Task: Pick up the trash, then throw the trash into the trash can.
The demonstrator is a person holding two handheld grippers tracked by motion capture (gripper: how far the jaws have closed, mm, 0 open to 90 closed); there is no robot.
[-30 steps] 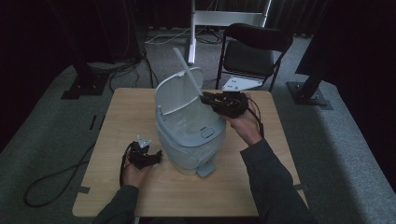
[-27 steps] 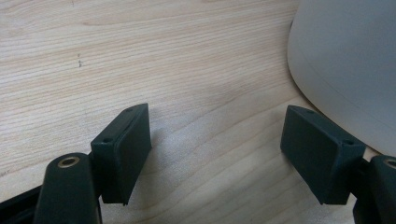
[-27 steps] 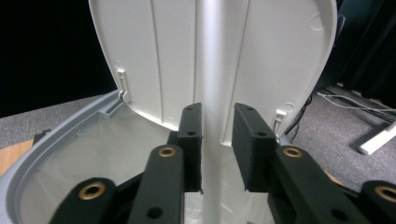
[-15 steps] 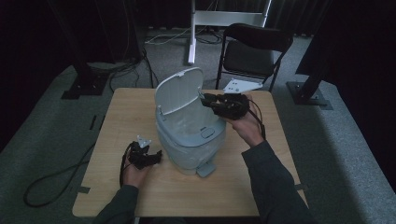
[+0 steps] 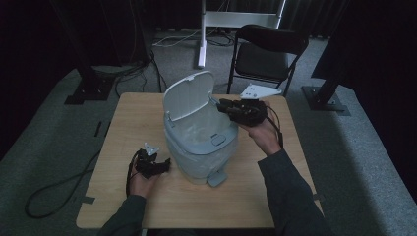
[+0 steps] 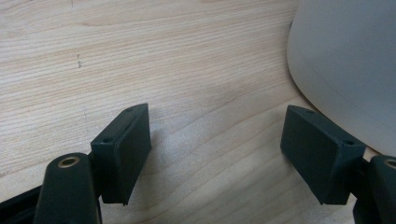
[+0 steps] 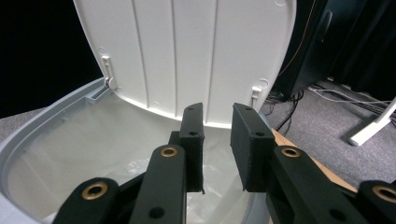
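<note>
A grey pedal bin (image 5: 199, 147) stands in the middle of the wooden table (image 5: 137, 113), its white lid (image 5: 189, 93) raised and tilting forward over the opening. My right gripper (image 5: 220, 104) is at the lid's free edge, above the bin's right rim. In the right gripper view the jaws (image 7: 217, 140) stand a narrow gap apart with nothing between them, the ribbed underside of the lid (image 7: 187, 51) just beyond and a clear liner bag (image 7: 93, 154) below. My left gripper (image 5: 164, 163) rests open on the table beside the bin's wall (image 6: 345, 60).
The bin's foot pedal (image 5: 216, 178) sticks out toward the table's near edge. Behind the table stand a black folding chair (image 5: 268, 49) and a white stand (image 5: 204, 29). Cables (image 5: 49, 196) lie on the grey floor at the left.
The lid has tipped down from nearly upright toward the bin's opening, with the right gripper staying at its edge. The left gripper has not moved.
</note>
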